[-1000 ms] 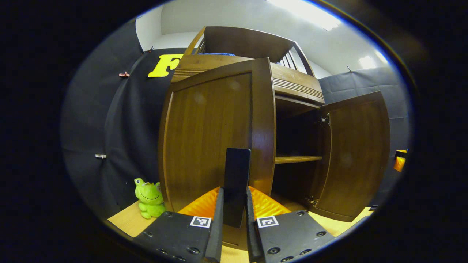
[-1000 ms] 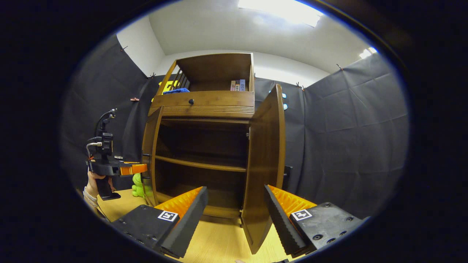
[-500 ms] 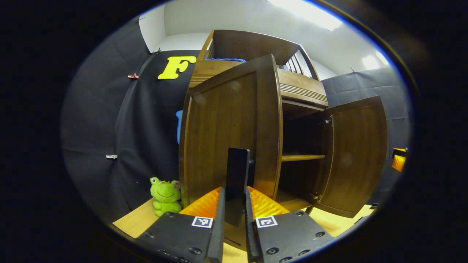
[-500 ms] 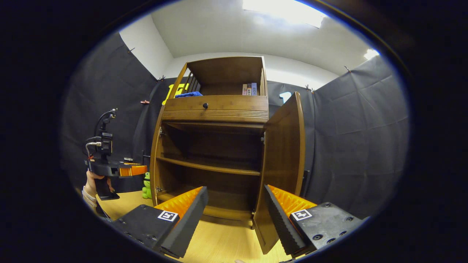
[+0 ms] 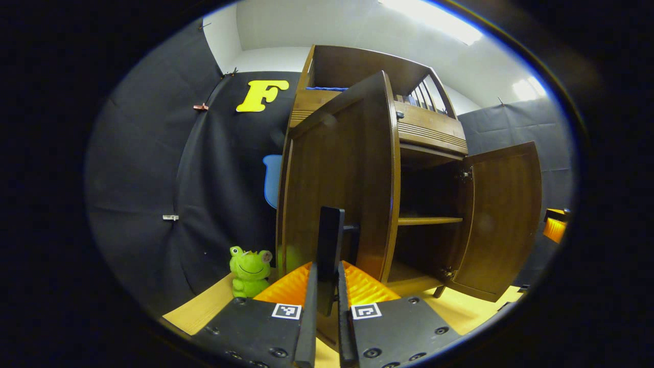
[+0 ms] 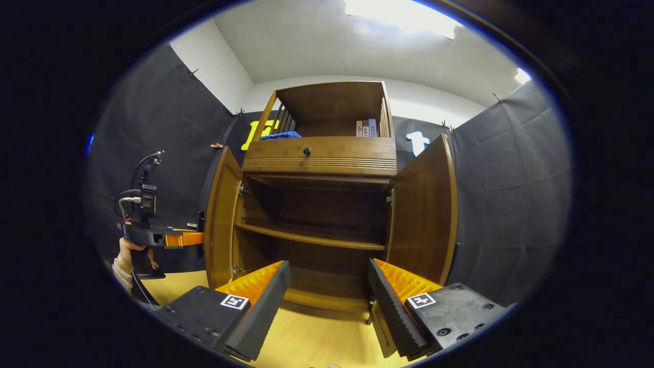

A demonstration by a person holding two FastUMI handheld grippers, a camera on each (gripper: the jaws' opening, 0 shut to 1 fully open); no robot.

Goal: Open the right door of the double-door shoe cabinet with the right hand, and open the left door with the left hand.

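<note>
The brown wooden shoe cabinet [image 6: 319,153] stands with both doors swung out. In the left gripper view the left door [image 5: 337,174] is close in front and nearly edge-on. My left gripper [image 5: 326,270] is shut on its dark upright handle [image 5: 330,235]. The right door [image 5: 506,220] hangs wide open beyond it. In the right gripper view, my right gripper [image 6: 329,278] is open and holds nothing, facing the cabinet's inside between the left door [image 6: 222,214] and the right door [image 6: 424,214]. The left gripper [image 6: 179,238] shows at the left door, held by a hand [image 6: 125,258].
A green frog toy [image 5: 249,270] sits on the light wooden floor [image 6: 317,342] left of the cabinet. Inside, a shelf [image 6: 311,237] is bare. Above are a drawer with a knob [image 6: 306,151], a blue cloth [image 6: 280,135] and some books [image 6: 365,128].
The left door has swung further outward with my left gripper still shut on its handle. The right gripper view has shifted, and the right door now shows more of its inner face.
</note>
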